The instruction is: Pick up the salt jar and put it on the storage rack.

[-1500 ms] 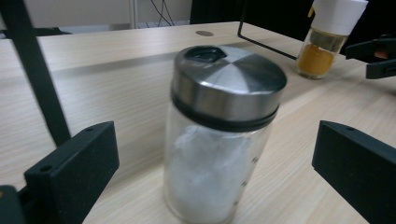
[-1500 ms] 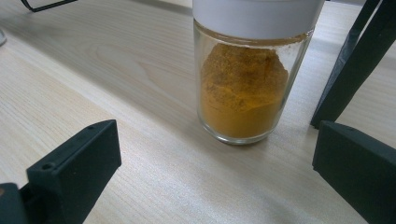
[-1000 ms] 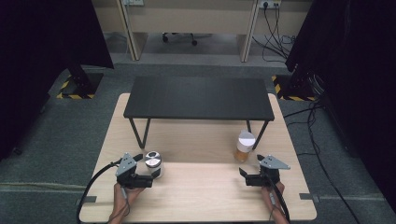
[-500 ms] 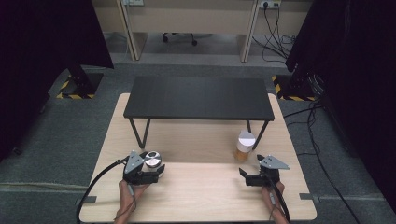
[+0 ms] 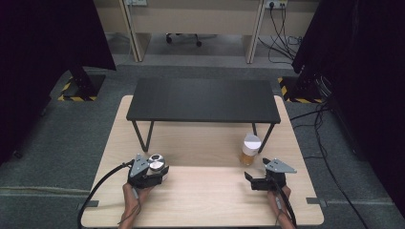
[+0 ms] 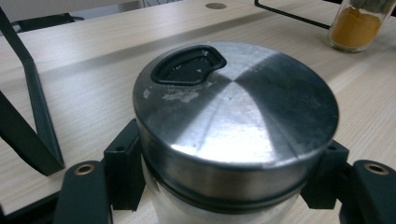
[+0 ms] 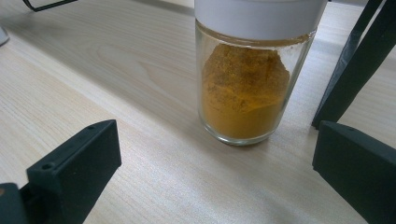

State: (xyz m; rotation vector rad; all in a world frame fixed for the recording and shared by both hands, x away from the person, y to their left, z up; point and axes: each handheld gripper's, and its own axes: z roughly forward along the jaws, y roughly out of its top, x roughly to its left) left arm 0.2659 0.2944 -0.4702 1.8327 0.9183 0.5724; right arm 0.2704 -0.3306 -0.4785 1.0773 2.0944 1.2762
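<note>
- The left gripper (image 5: 152, 172) sits at the lower left of the high view, and its jaws, which have just been closing, are clamped on the sides of a metal-lidded jar (image 5: 156, 162) just under the lid.
- In the left gripper view the jar (image 6: 236, 140) stands upright between the two black jaws, its brushed lid showing a black pour opening at the upper left.
- The right gripper (image 5: 255, 181) rests at the lower right of the high view, jaws apart and gripping nothing.
- A spice jar (image 5: 250, 150) with a white cap and orange powder stands just beyond it, beside the right leg of the small black table (image 5: 205, 100).
- In the right gripper view the spice jar (image 7: 247, 88) stands ahead of the spread jaws, untouched, with that black leg close on its right.
- Bare wood of the tabletop (image 5: 205, 200) lies open between the two grippers, down to the near edge at the bottom of the frame.
- The small black table spans the upper half of the tabletop, with room beneath it.
</note>
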